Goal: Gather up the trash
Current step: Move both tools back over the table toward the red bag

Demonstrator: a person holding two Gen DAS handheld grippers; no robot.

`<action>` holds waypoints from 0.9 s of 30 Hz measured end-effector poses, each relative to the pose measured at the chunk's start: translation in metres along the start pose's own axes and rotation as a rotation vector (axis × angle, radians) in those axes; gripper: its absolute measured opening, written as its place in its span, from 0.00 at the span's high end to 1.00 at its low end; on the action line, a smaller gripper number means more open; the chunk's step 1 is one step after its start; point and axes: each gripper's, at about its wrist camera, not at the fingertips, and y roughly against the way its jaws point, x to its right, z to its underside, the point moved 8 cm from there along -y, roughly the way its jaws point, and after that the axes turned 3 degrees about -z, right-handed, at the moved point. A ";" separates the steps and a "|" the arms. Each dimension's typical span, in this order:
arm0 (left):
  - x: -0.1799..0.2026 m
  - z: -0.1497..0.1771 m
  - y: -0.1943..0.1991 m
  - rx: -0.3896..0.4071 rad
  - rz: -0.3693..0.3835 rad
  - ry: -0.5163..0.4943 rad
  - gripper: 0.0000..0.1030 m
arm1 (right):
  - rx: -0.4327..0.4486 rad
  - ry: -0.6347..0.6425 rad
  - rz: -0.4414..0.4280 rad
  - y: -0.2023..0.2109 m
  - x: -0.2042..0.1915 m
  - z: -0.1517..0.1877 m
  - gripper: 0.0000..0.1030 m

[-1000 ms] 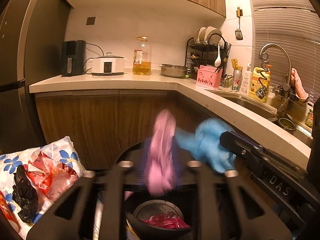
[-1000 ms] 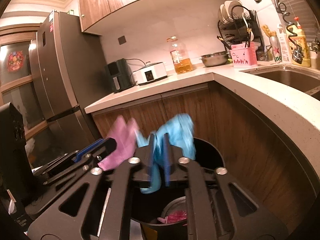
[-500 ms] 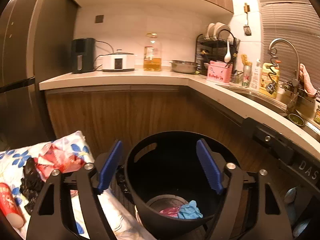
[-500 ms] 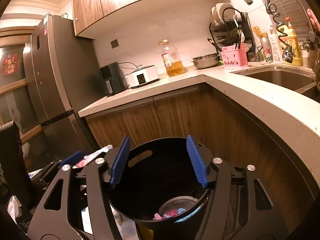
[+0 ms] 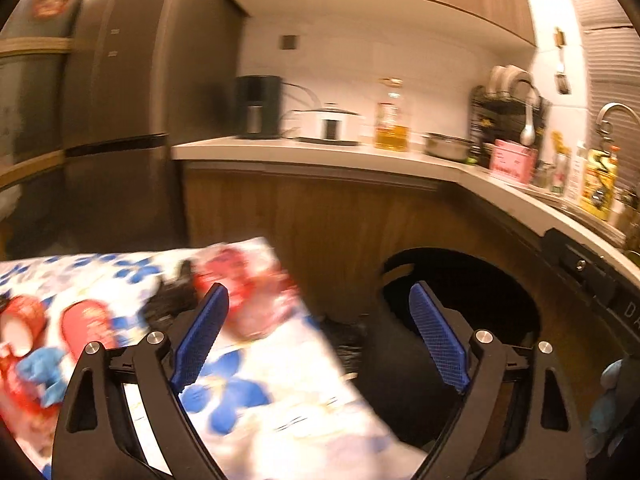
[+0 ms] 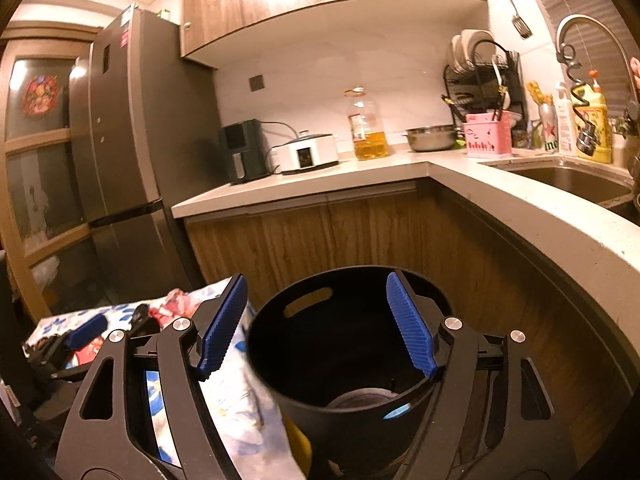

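Both claws just opened, empty: right claw point(image 6: 316, 328) above black bin point(image 6: 360, 412); left claw point(image 5: 320, 336) left of it.

Both grippers: black frames w/ silver screws, ribbed blue fingers point(image 6: 408, 326).

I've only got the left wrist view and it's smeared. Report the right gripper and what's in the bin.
Observer: In the right wrist view the right gripper frames the mouth of the black bin. Its jaws have just been opening and nothing is between them.
Operator: Now the bin's bottom.
Observer: There is a grey round base with a sliver of blue on it. The bin's near wall hides the rest.
Operator: Give me the sink.
Observer: The steel sink basin sits in the countertop under the tap. The part that shows looks bare.
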 end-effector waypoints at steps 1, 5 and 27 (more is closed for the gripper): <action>-0.010 0.002 0.004 0.004 -0.025 0.008 0.14 | -0.002 0.004 -0.008 0.000 -0.005 0.002 0.31; -0.047 0.013 0.021 0.006 -0.106 0.039 0.14 | -0.030 0.015 -0.051 -0.004 -0.029 0.014 0.31; -0.186 0.018 0.072 0.075 -0.314 0.151 0.14 | -0.272 0.208 -0.138 -0.147 -0.169 0.097 0.31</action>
